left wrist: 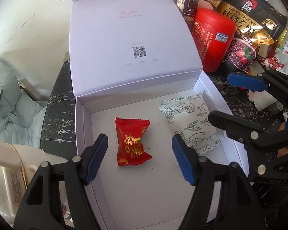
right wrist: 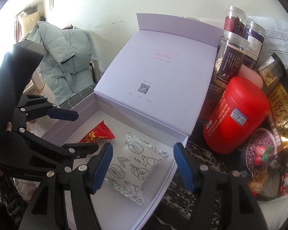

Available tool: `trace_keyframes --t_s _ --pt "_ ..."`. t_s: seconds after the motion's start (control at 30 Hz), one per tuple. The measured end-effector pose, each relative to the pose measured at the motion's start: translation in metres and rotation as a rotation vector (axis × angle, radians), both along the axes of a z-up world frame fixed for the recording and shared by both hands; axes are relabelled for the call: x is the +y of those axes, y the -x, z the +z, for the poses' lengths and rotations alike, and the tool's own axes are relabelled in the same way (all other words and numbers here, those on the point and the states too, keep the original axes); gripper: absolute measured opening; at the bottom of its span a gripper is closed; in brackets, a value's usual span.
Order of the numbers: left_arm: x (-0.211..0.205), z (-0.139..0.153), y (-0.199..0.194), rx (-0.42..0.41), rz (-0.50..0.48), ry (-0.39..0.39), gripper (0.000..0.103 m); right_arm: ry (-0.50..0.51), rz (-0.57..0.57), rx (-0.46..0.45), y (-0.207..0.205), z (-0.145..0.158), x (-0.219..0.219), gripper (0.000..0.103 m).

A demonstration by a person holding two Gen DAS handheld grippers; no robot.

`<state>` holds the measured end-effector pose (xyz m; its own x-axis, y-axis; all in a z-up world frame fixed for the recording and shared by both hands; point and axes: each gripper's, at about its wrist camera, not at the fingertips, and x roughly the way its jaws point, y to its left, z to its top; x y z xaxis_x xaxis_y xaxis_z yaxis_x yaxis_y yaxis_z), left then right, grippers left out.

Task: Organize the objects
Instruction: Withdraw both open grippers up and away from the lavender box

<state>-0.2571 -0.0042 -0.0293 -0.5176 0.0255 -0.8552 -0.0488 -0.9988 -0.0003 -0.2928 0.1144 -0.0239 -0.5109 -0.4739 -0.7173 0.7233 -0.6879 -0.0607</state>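
Note:
An open white box (left wrist: 80, 126) with its lid (left wrist: 128, 44) standing up holds a red candy packet (left wrist: 132, 140) and a white snack packet with line drawings (left wrist: 190, 122). My left gripper (left wrist: 140, 158) is open and empty, hovering above the red packet, fingers on either side. My right gripper (right wrist: 143, 166) is open and empty above the white packet (right wrist: 132, 164), near the box's right wall (right wrist: 167, 180). The red packet (right wrist: 97, 133) lies further left there. Each gripper shows in the other's view: the right one (left wrist: 228, 95), the left one (right wrist: 80, 129).
A red canister (left wrist: 213, 40), a black and gold oat bag (left wrist: 247, 30) and clear jars (right wrist: 230, 61) crowd the box's right side on the dark marble table (left wrist: 55, 115). A grey-green jacket (right wrist: 63, 57) lies left. A cream container (left wrist: 13, 172) stands at the lower left.

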Motion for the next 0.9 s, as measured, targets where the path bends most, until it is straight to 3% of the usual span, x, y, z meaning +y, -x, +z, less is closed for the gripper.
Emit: trace_keyframes --t_s 0.2,0.9 --pt "0.013 0.013 0.003 0.032 -0.002 0.004 0.068 0.009 -0.005 0.035 -0.015 0.019 0.005 0.067" --pt "0.019 0.079 -0.067 0.156 0.016 0.006 0.07 0.033 -0.048 0.135 -0.085 0.073 0.03 0.071"
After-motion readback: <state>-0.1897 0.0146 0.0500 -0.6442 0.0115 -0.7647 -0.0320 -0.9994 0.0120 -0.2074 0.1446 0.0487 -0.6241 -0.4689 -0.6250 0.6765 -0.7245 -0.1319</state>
